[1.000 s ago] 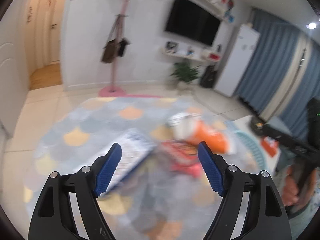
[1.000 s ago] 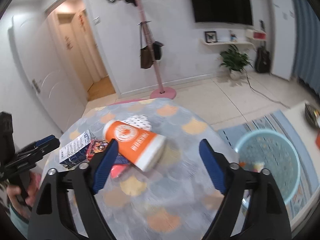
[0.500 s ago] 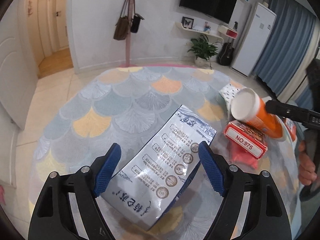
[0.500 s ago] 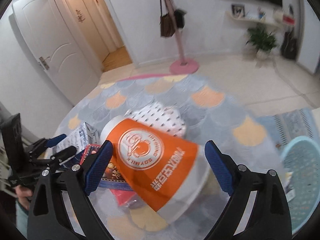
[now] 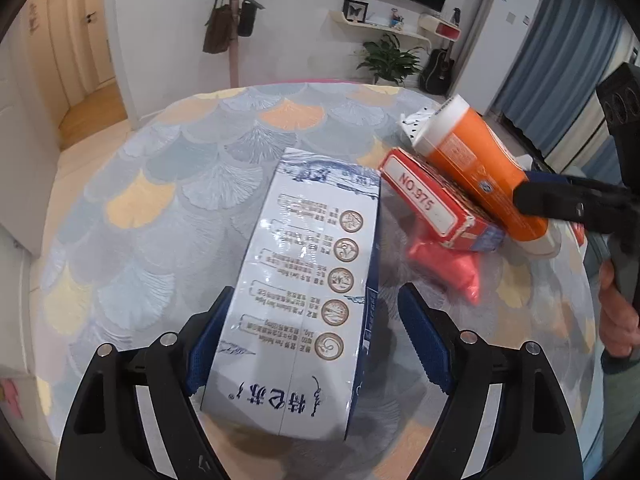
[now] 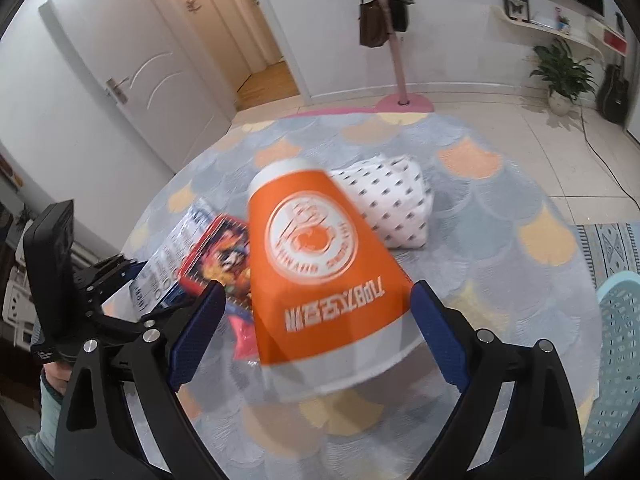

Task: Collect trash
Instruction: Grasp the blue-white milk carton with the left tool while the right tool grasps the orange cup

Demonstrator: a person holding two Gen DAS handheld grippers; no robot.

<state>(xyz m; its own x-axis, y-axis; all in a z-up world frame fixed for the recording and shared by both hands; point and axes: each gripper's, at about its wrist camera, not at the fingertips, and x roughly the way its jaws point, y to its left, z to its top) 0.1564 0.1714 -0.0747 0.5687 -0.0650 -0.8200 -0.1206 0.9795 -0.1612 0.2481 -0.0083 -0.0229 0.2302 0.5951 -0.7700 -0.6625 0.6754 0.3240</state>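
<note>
My left gripper point(image 5: 316, 344) stands spread astride the white-and-blue carton point(image 5: 304, 300) lying flat on the round worktop point(image 5: 168, 184), while my right gripper point(image 6: 316, 336), also spread and not yet pinching, straddles the wide end of the orange paper cup point(image 6: 320, 272) tipped on its side against the red box point(image 5: 432, 208). To do this well, I judge, each gripper should close square across its item, gently on the crushable cup, lifting clear of the red box and the dotted white packet point(image 6: 396, 204) before swinging toward the pale blue basket point(image 6: 616, 360) beside the worktop.
</note>
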